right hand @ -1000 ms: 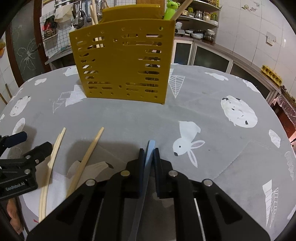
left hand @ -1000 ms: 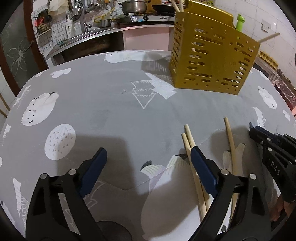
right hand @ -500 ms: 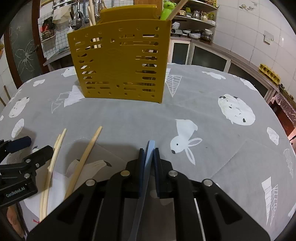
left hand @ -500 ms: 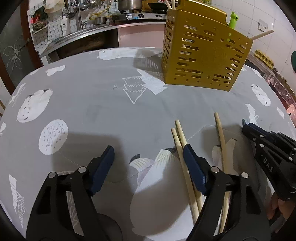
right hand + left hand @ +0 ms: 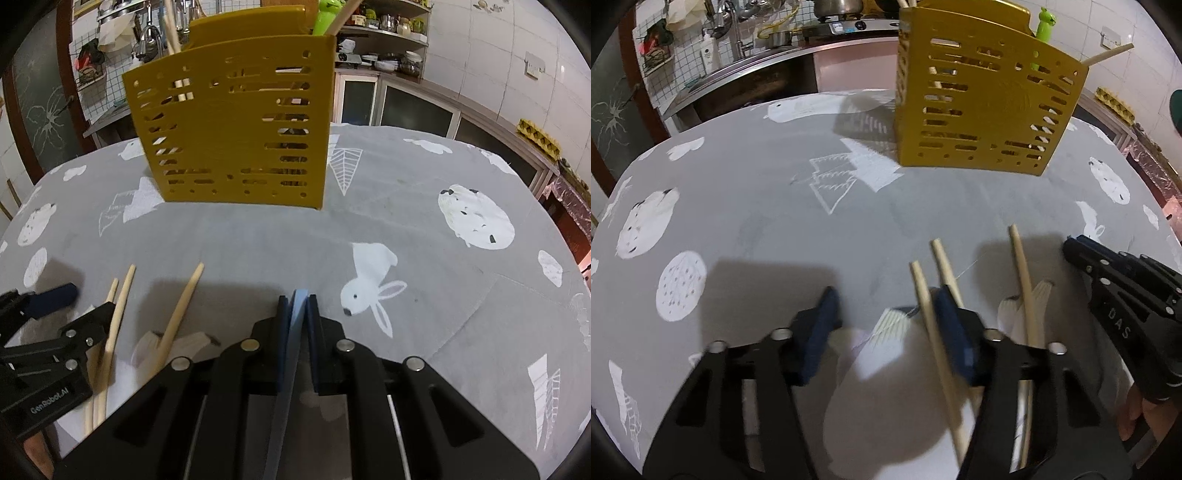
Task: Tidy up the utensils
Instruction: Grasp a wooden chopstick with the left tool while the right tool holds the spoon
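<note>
A yellow perforated utensil holder (image 5: pixel 986 107) stands at the far side of the table; it also shows in the right wrist view (image 5: pixel 236 133), with chopsticks standing in it. Three loose wooden chopsticks (image 5: pixel 1023 284) lie on the cloth; they show in the right wrist view (image 5: pixel 181 310) too. My left gripper (image 5: pixel 886 328) is open, low over the table, with one chopstick (image 5: pixel 932 332) between its fingers beside the right pad. My right gripper (image 5: pixel 297 306) is shut on a thin light-blue utensil handle (image 5: pixel 293 332); its far end is hidden.
The table carries a grey cloth with white prints (image 5: pixel 757 206). A kitchen counter with sink and stove (image 5: pixel 768 48) runs behind it. Shelves and cabinets (image 5: pixel 388 74) stand behind the holder.
My left gripper has moved forward and to the right, so one chopstick now lies between its fingers, and its jaws have narrowed. My right gripper has moved closer to the holder.
</note>
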The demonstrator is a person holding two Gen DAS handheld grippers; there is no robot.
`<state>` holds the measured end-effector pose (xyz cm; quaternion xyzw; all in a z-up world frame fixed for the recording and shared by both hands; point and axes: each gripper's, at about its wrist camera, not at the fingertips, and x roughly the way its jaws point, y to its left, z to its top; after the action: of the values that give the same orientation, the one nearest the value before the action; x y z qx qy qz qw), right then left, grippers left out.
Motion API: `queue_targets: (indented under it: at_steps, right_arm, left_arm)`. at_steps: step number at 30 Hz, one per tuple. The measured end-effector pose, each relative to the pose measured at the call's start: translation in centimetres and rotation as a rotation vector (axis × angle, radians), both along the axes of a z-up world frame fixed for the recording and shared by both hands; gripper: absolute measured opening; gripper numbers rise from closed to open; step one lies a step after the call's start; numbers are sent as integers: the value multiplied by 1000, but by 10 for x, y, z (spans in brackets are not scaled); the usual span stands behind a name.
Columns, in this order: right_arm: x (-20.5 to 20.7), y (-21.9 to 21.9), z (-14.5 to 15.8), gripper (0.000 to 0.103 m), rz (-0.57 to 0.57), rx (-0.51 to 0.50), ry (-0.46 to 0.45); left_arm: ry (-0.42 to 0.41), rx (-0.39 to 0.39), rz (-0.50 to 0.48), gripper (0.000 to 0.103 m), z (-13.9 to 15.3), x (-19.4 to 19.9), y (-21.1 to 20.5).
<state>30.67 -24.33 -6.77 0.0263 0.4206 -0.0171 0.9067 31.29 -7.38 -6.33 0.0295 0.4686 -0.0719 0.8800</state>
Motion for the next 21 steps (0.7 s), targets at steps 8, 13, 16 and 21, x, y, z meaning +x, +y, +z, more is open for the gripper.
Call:
queue_targets:
  at_steps: [8, 13, 16, 21]
  right_arm:
    - [0, -1, 2, 9, -8, 23, -2]
    - [-4, 0, 7, 8, -12, 31, -23]
    - [-6, 0, 13, 8, -15, 36, -43]
    - [-11, -1, 22, 8, -19, 41, -80]
  left_arm:
    - [16, -35, -30, 8, 3, 4, -8]
    - [10, -41, -32, 7, 4, 3, -8]
    - [5, -71, -33, 7, 6, 3, -5]
    - [-51, -75, -37, 6, 19, -4, -5]
